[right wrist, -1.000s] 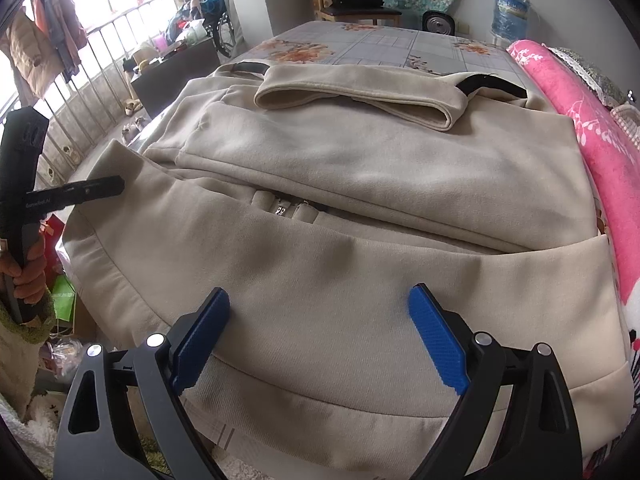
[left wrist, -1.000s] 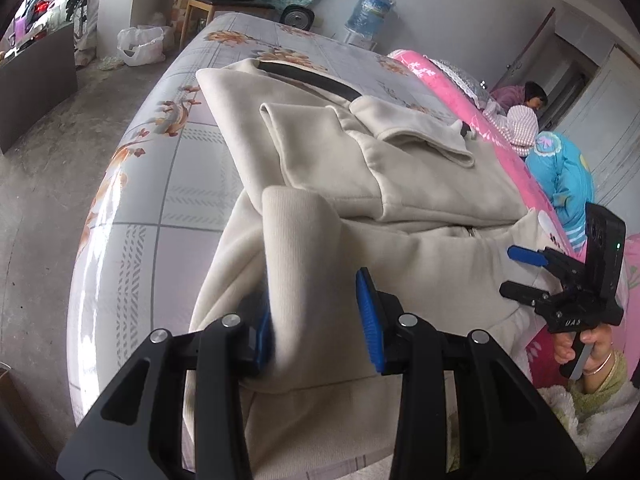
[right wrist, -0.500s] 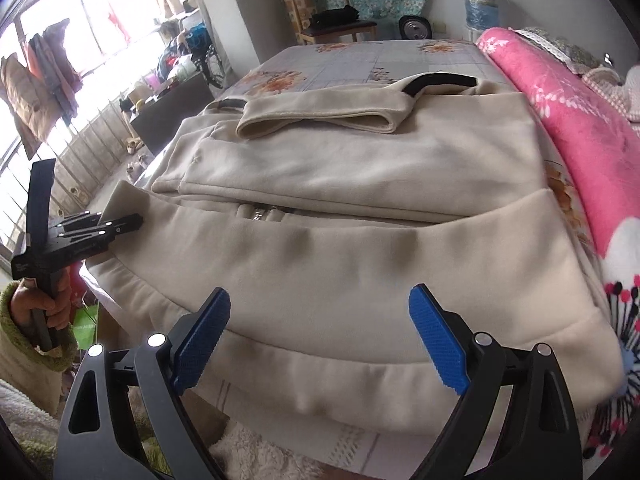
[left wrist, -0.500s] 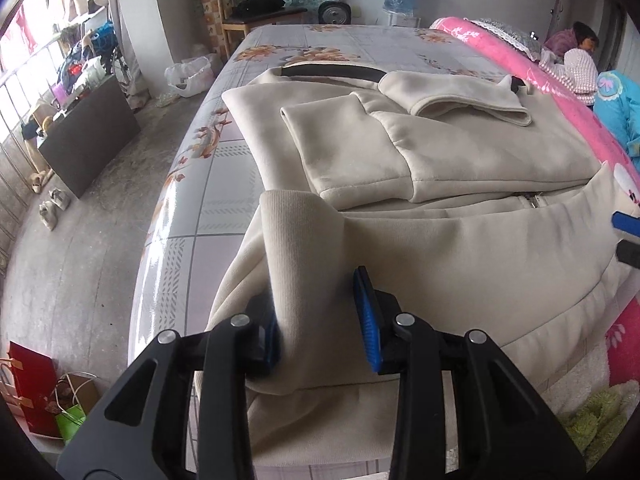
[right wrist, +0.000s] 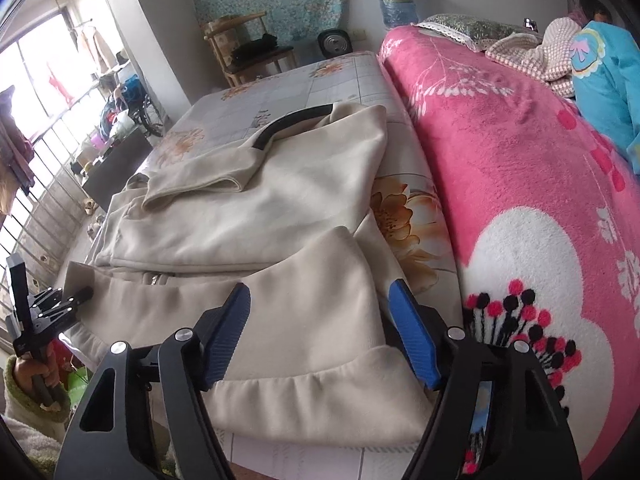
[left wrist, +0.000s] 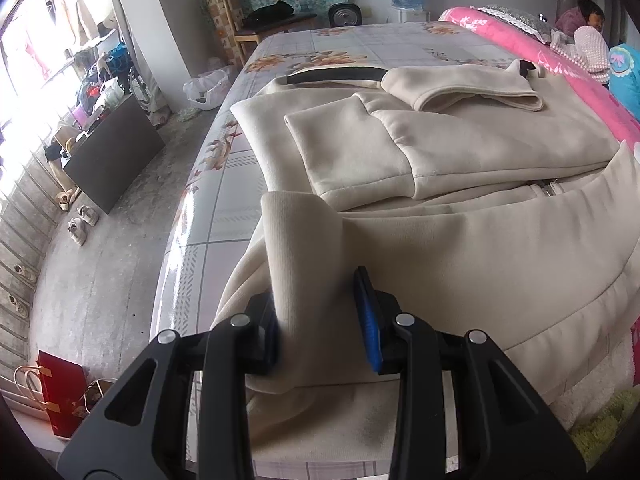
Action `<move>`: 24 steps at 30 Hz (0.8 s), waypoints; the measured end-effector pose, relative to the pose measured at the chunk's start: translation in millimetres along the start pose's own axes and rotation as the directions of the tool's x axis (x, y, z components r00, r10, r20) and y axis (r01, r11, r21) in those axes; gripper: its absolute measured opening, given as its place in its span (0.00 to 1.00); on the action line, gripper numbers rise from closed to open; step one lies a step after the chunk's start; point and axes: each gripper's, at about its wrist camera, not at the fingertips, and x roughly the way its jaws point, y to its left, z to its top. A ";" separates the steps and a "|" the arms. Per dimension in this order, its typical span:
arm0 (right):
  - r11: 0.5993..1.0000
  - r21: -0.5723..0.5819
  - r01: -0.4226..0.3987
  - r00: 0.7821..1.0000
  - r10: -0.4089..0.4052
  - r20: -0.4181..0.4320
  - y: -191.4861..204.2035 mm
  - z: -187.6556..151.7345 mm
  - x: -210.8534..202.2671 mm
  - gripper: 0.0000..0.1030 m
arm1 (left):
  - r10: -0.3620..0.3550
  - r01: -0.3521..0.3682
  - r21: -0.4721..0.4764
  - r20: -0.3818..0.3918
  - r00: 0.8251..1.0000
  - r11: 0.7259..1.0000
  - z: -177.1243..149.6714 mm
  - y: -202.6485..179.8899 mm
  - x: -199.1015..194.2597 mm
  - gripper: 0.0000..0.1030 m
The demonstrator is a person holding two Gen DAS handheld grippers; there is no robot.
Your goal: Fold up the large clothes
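Note:
A cream zip jacket [left wrist: 440,152] lies on the bed with its sleeves folded across the chest and its lower hem nearest me. My left gripper [left wrist: 320,316] is shut on the ribbed left corner of the hem, which is raised in a fold. In the right wrist view that left gripper [right wrist: 76,300] shows at the jacket's [right wrist: 260,216] left edge, held by a hand in a green sleeve. My right gripper [right wrist: 320,296] sits over the right hem corner. Its jaws are closing with the cloth between them, and the right pad stands just clear of the cloth.
The bed's floral sheet [left wrist: 224,184] ends at a rounded left edge above a concrete floor. On the right lies a thick pink blanket [right wrist: 520,200], with a person [left wrist: 588,16] lying beyond it. A dark cabinet [left wrist: 112,160], shoes and a red bag [left wrist: 60,392] are on the floor.
The right gripper has swung right along the hem to the jacket's right corner and its jaws have narrowed. The left gripper has turned while keeping its hold on the left corner.

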 end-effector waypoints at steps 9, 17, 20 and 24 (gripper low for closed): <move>0.997 0.060 -0.038 0.997 0.042 -0.065 -13.4 -10.0 6.7 0.53 | 0.013 -0.013 0.008 -0.002 1.000 1.000 0.3 -2.5 0.1 0.31; 0.998 0.045 -0.031 0.995 0.035 -0.098 -12.2 -4.3 13.4 0.50 | 0.012 -0.012 0.006 -0.005 1.000 1.000 0.7 -2.2 0.1 0.31; 0.999 0.042 -0.032 0.993 0.036 -0.108 -11.6 0.5 19.6 0.47 | 0.011 -0.011 0.000 -0.008 1.000 1.000 0.5 -1.8 0.6 0.31; 1.000 0.025 -0.016 0.992 0.019 -0.124 -8.9 2.4 20.6 0.44 | 0.011 -0.011 0.000 -0.008 1.000 1.000 0.3 -2.0 0.9 0.31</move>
